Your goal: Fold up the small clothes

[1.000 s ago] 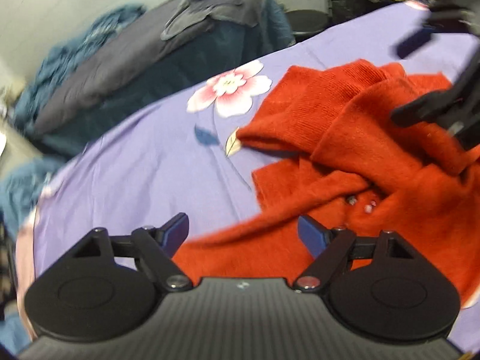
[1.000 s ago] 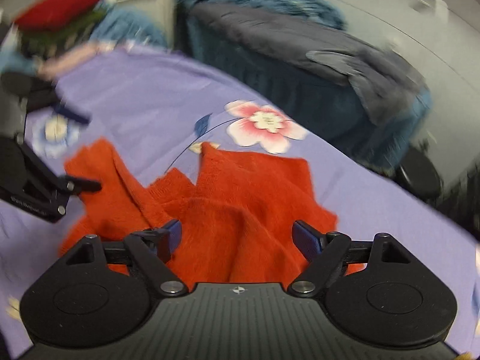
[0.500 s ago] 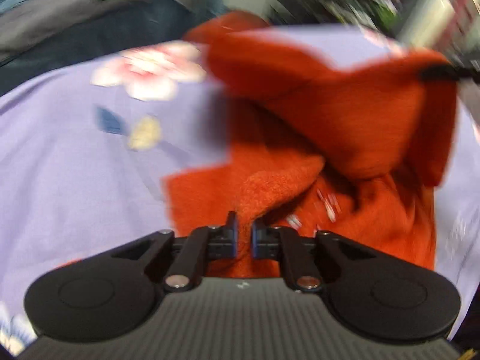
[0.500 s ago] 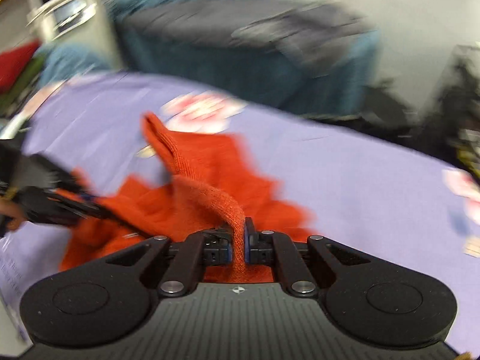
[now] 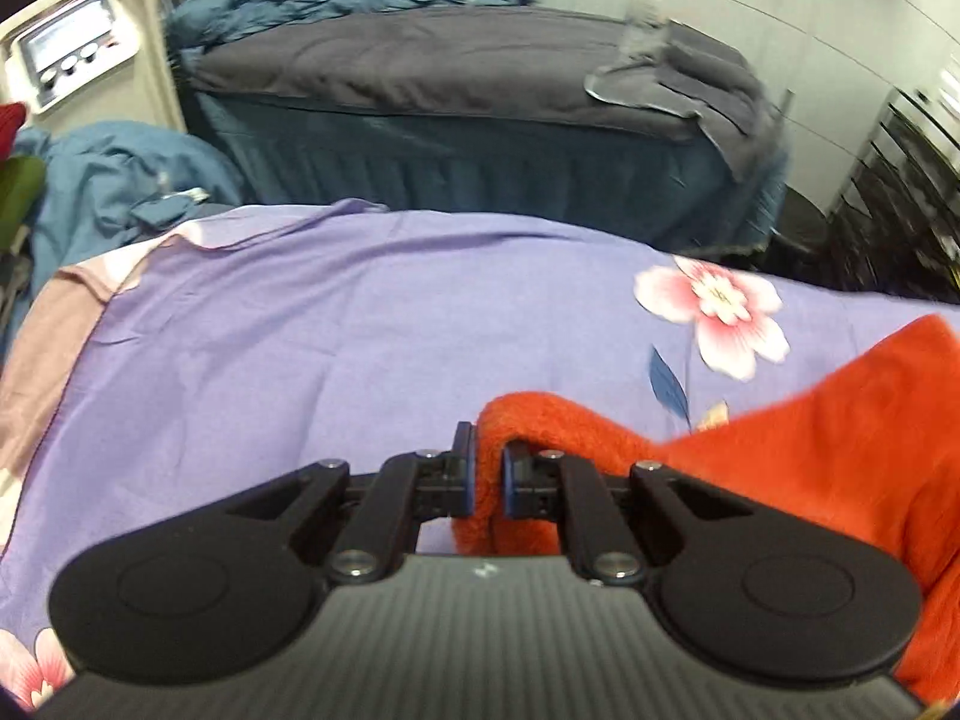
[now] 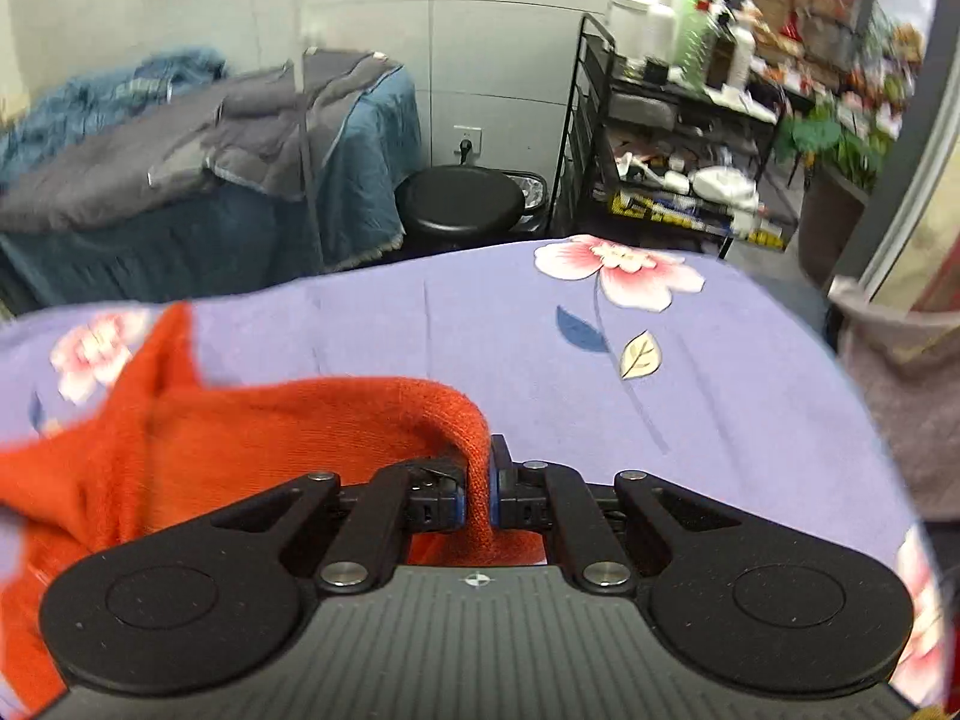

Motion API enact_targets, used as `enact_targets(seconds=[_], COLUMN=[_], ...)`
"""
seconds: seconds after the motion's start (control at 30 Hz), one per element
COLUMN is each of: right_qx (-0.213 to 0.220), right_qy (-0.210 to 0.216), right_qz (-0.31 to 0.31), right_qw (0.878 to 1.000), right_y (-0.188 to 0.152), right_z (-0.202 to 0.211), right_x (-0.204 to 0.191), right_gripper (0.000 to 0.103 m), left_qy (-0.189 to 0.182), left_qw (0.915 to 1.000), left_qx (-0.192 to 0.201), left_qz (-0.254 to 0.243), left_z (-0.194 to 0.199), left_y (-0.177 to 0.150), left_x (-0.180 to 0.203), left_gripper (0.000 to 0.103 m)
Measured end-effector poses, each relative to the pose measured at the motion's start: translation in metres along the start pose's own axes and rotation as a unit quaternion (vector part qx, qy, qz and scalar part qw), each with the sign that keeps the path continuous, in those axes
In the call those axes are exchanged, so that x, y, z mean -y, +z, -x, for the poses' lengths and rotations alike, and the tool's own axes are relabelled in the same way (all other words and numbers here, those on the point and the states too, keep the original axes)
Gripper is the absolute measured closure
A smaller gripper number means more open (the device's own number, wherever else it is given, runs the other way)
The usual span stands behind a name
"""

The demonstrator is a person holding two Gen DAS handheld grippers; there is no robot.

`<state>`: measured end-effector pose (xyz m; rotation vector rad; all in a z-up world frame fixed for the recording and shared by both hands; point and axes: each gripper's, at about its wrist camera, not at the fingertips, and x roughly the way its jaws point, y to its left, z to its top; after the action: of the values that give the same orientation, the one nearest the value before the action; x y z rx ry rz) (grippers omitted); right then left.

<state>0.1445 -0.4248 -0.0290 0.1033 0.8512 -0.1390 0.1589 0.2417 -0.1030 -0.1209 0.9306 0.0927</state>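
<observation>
You have closed both sets of fingers in the last second. Your left gripper [image 5: 487, 476] now pinches an edge of the orange knit garment [image 5: 840, 468], and your right gripper [image 6: 477, 489] pinches another edge of it; a second ago both stood wide open above the crumpled heap. The garment now hangs between your two hands over the purple flowered sheet [image 5: 336, 348] on the surface, running off to the right in the left view and off to the left in the right view. That means you have two holds and can spread it flat before any fold. The right view is blurred at its left side, so I cannot tell whether you hold hem, shoulders or a sleeve. Pull the two grips apart gently until the knit draws straight, then lay it down.
</observation>
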Motion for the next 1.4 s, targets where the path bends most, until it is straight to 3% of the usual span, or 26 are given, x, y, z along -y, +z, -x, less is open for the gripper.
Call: enact_targets(seconds=[0.1, 0.2, 0.27, 0.3, 0.37, 0.4, 0.43, 0.47, 0.5, 0.53, 0.57, 0.6, 0.7, 0.77, 0.83, 0.9, 1.0, 1.1, 1.13, 1.17, 1.2, 1.27, 1.3, 1.4], right_qx=[0.031, 0.050, 0.060, 0.061, 0.023, 0.017, 0.014, 0.005, 0.001, 0.003, 0.006, 0.007, -0.012, -0.034, -0.072, -0.097, -0.126, -0.130, -0.130, -0.128, -0.132, -0.135, -0.135, -0.144], right_qy=[-0.036, -0.090, -0.123, -0.135, -0.137, -0.126, -0.118, -0.121, -0.131, -0.124, -0.098, -0.066, 0.034, 0.103, 0.174, 0.240, 0.325, 0.330, 0.325, 0.319, 0.306, 0.276, 0.268, 0.299], right_qz=[-0.022, -0.062, -0.057, -0.047, -0.026, -0.030, -0.036, -0.040, -0.040, -0.034, -0.021, -0.009, 0.029, 0.045, 0.080, 0.133, 0.232, 0.357, 0.378, 0.391, 0.406, 0.427, 0.425, 0.365], right_qw=[0.999, 0.993, 0.989, 0.988, 0.990, 0.991, 0.992, 0.992, 0.991, 0.992, 0.995, 0.998, 0.999, 0.993, 0.979, 0.957, 0.908, 0.864, 0.857, 0.854, 0.851, 0.850, 0.854, 0.870], right_y=[0.011, 0.023, 0.030, 0.032, 0.034, 0.031, 0.026, 0.022, 0.016, 0.008, 0.000, -0.009, -0.042, -0.070, -0.097, -0.127, -0.168, -0.201, -0.207, -0.213, -0.218, -0.224, -0.222, -0.199], right_z=[0.012, 0.029, 0.035, 0.039, 0.028, 0.022, 0.017, 0.012, 0.011, 0.011, 0.013, 0.016, 0.020, 0.024, 0.025, 0.032, 0.041, 0.040, 0.036, 0.032, 0.027, 0.021, 0.021, 0.038], right_x=[0.001, 0.044, 0.068, 0.076, 0.081, 0.079, 0.076, 0.069, 0.058, 0.043, 0.028, 0.015, -0.042, -0.083, -0.129, -0.177, -0.244, -0.295, -0.305, -0.312, -0.318, -0.313, -0.309, -0.271], right_gripper=[0.093, 0.093, 0.093, 0.093, 0.091, 0.087, 0.070, 0.062, 0.050, 0.043, 0.040, 0.034, 0.028, 0.027, 0.027, 0.027, 0.027, 0.027, 0.027, 0.028, 0.034, 0.086, 0.097, 0.097], left_qy=[0.015, 0.080, 0.099, 0.106, 0.117, 0.121, 0.126, 0.128, 0.127, 0.119, 0.110, 0.096, 0.018, -0.040, -0.084, -0.092, -0.104, -0.090, -0.090, -0.092, -0.092, -0.085, -0.082, -0.081], left_qw=[0.9989, 0.9945, 0.9918, 0.9906, 0.9908, 0.9915, 0.9916, 0.9917, 0.9919, 0.9929, 0.9939, 0.9953, 0.9993, 0.9984, 0.9933, 0.9897, 0.9869, 0.9872, 0.9870, 0.9868, 0.9870, 0.9877, 0.9880, 0.9884], left_qx=[0.023, 0.053, 0.054, 0.056, 0.047, 0.033, 0.019, 0.006, -0.002, -0.004, -0.003, 0.001, 0.003, -0.012, -0.052, -0.085, -0.114, -0.126, -0.128, -0.127, -0.124, -0.119, -0.117, -0.113], left_qz=[0.039, 0.043, 0.061, 0.066, 0.049, 0.035, 0.021, 0.009, -0.002, -0.009, -0.015, -0.018, -0.031, -0.039, -0.060, -0.069, -0.048, -0.038, -0.038, -0.041, -0.046, -0.056, -0.059, -0.061], left_z=[0.013, 0.030, 0.039, 0.043, 0.043, 0.039, 0.036, 0.034, 0.033, 0.034, 0.038, 0.042, 0.058, 0.062, 0.057, 0.050, 0.038, 0.033, 0.033, 0.034, 0.035, 0.039, 0.040, 0.047], left_y=[0.016, 0.033, 0.042, 0.046, 0.053, 0.054, 0.053, 0.049, 0.043, 0.036, 0.025, 0.015, -0.021, -0.048, -0.078, -0.107, -0.137, -0.149, -0.149, -0.148, -0.146, -0.144, -0.141, -0.139], left_x=[-0.020, -0.052, -0.081, -0.093, -0.105, -0.105, -0.103, -0.097, -0.089, -0.080, -0.069, -0.058, -0.023, 0.003, 0.032, 0.055, 0.071, 0.074, 0.073, 0.072, 0.071, 0.068, 0.065, 0.056], left_gripper=[0.095, 0.095, 0.095, 0.095, 0.095, 0.091, 0.090, 0.084, 0.071, 0.060, 0.036, 0.026, 0.025, 0.025, 0.025, 0.026, 0.027, 0.027, 0.027, 0.027, 0.026, 0.024, 0.024, 0.024])
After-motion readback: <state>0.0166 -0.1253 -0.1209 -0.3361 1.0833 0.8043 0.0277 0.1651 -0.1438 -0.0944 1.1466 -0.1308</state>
